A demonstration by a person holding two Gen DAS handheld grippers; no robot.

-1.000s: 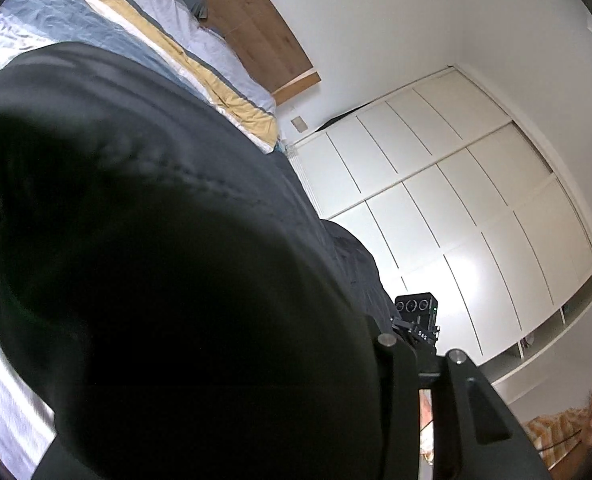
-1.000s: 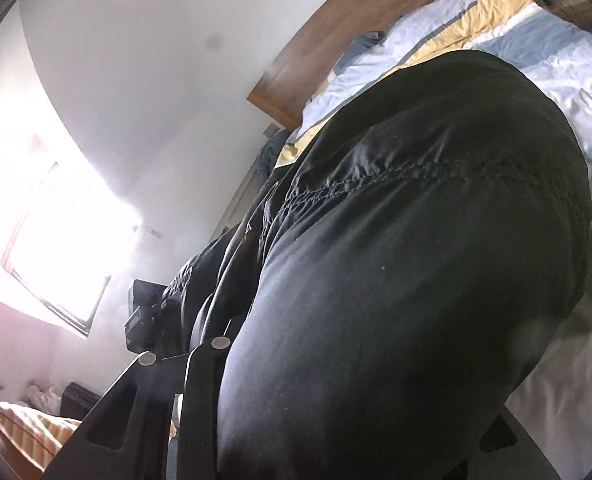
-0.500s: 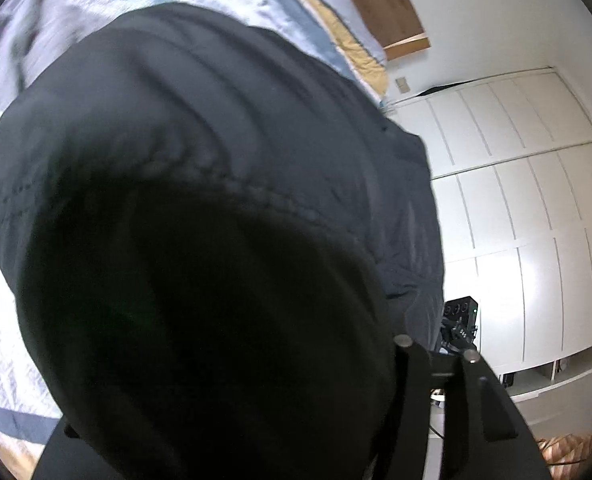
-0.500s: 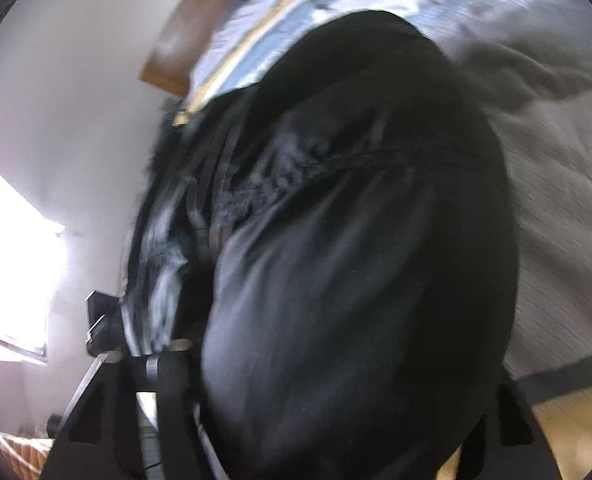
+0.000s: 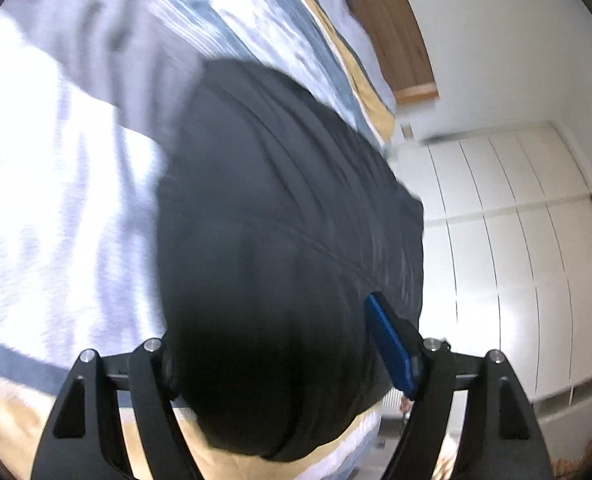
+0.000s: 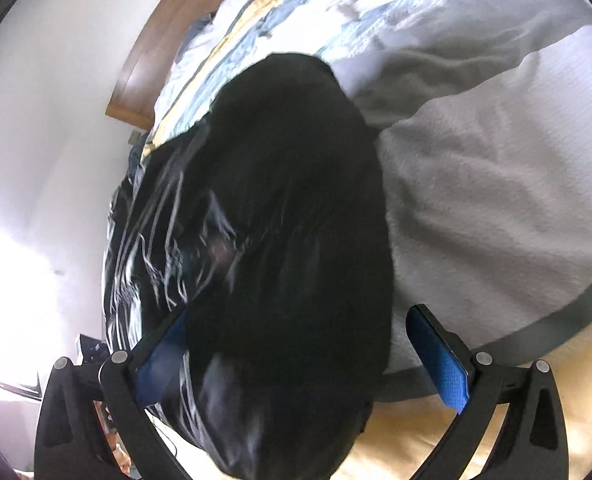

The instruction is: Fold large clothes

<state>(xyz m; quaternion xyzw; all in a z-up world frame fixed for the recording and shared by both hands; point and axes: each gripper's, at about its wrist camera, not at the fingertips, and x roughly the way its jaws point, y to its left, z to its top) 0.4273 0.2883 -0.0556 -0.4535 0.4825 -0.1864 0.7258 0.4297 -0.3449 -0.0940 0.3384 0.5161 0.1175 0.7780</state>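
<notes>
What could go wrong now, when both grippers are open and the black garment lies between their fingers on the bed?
1. The black garment bulges between the open fingers of the left gripper and the right gripper; pulling back could snag cloth and undo the fold.
2. The garment looks glossy and slippery in the right wrist view, so its layers may slide apart.
3. The grey blanket touches its edge and could get dragged along.

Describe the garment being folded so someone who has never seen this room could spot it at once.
Start at the bed with the wooden headboard, covered in white, blue and yellow striped bedding. On it, right in front of both open grippers, lies the black garment, a bulky, slightly shiny mound. It is the only dark item there; the grey blanket beside it is pale and fuzzy.
</notes>
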